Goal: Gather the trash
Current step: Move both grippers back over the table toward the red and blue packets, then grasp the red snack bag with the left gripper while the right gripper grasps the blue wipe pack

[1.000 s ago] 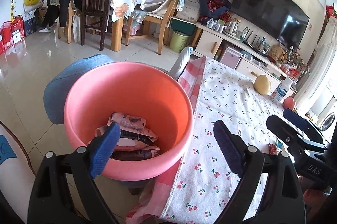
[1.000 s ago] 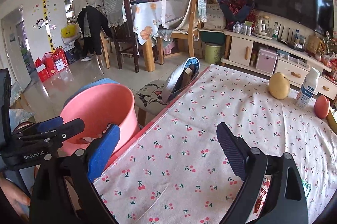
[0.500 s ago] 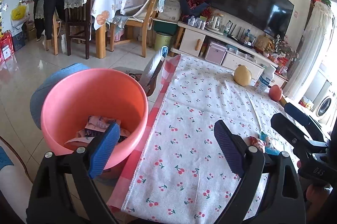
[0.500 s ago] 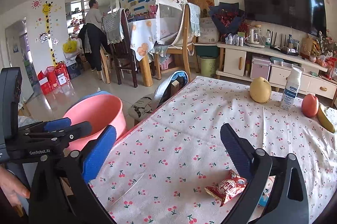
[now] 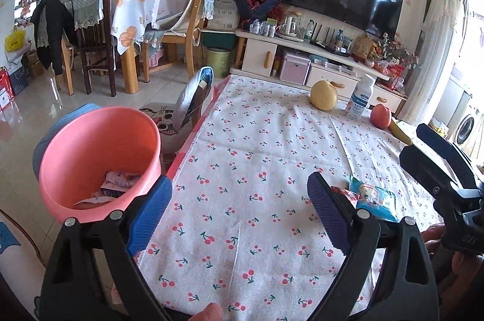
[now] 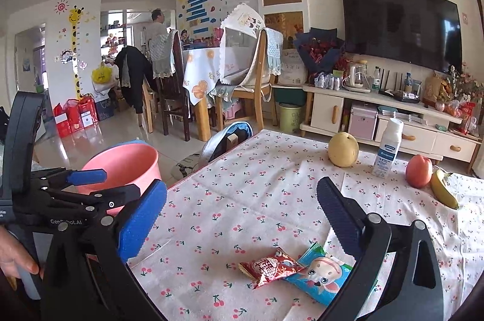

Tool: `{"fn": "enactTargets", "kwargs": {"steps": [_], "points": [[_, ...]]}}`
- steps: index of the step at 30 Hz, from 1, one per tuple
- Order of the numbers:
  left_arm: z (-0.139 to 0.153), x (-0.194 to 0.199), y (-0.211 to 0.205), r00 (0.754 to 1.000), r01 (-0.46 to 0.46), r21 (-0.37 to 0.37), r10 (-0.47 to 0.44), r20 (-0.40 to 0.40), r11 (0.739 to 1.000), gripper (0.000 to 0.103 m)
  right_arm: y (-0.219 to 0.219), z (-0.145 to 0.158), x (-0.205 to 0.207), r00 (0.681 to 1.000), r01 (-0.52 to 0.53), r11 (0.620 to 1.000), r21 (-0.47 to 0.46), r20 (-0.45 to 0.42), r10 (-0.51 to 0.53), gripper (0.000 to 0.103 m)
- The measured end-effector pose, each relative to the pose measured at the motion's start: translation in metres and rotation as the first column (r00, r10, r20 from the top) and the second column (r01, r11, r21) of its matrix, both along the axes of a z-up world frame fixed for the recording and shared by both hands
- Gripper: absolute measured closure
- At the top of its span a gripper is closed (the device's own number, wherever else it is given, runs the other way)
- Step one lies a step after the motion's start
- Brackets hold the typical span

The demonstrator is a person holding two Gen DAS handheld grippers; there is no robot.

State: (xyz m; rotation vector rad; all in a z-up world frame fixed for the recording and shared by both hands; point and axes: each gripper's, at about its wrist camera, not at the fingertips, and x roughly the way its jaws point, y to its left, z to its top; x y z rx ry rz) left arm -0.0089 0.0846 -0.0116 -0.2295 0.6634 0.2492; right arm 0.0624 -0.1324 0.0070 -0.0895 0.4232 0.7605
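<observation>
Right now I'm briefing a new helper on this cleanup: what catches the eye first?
Two bright snack packets, a red one and a blue one touching it, lie on the cherry-print tablecloth near its front edge. Left of the table sits a pink bucket already holding wrappers. Fruit and a white bottle stand at the far side.

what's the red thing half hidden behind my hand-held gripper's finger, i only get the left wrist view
Observer: A red snack packet, lying flat on the tablecloth.
Operator: is it touching the blue one
Observer: Yes, its right end lies over a corner of the blue packet.
Operator: has the right side got hold of either
Observer: No. The right hand-held gripper has just been opening its jaws; they stand wide, with nothing gripped between the pads, and both packets lie untouched on the cloth.
</observation>
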Motion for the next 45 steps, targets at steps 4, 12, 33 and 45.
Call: {"fn": "enactTargets", "kwargs": {"steps": [4,12,33,45], "points": [[-0.001,0.003,-0.012,1.0,0.015,-0.005,-0.015,0.0,1.0,0.012,-0.013,-0.004,0.004,1.0,-0.004,1.0,-0.01,-0.031,0.004,0.005],[-0.002,0.008,-0.032,0.999,0.033,-0.009,-0.033,-0.015,0.999,0.012,-0.033,-0.006,0.01,0.998,0.001,1.0,-0.016,-0.056,-0.002,0.005],[-0.024,0.031,-0.099,0.961,0.263,0.004,-0.261,-0.096,0.965,0.012,-0.133,-0.021,0.064,0.951,0.196,0.98,0.046,-0.254,-0.178,0.005],[-0.067,0.079,-0.114,0.891,0.412,-0.03,-0.409,-0.195,0.911,0.012,-0.108,-0.077,0.083,0.925,0.001,0.991,-0.133,-0.378,-0.052,0.005]]}}
